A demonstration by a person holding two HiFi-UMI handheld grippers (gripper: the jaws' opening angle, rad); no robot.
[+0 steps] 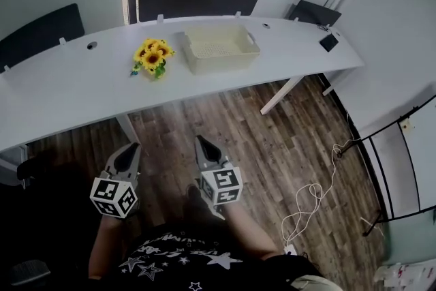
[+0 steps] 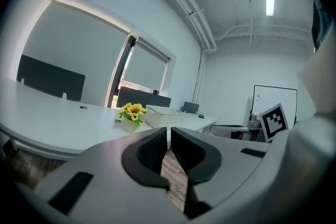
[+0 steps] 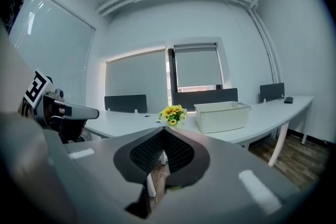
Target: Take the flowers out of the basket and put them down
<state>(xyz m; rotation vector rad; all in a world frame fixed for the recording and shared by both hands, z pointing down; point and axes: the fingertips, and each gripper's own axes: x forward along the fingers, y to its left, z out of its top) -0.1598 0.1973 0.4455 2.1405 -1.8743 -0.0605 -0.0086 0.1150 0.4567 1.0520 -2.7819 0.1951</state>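
Flowers stand on the desk, just beside the left end of the basket, seemingly not touching it. Basket looks empty from the head view. We judge the take-out and put-down step done. We hold left gripper and right gripper over the wood floor, well apart from the desk. Both jaws together, nothing between them. Next move, as we read it: no grasp needed, just check the basket and stay clear.

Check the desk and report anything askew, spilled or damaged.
Nothing stands out. The sunflowers stand upright on the white desk, beside the empty basket, which sits level. Nothing is spilled.
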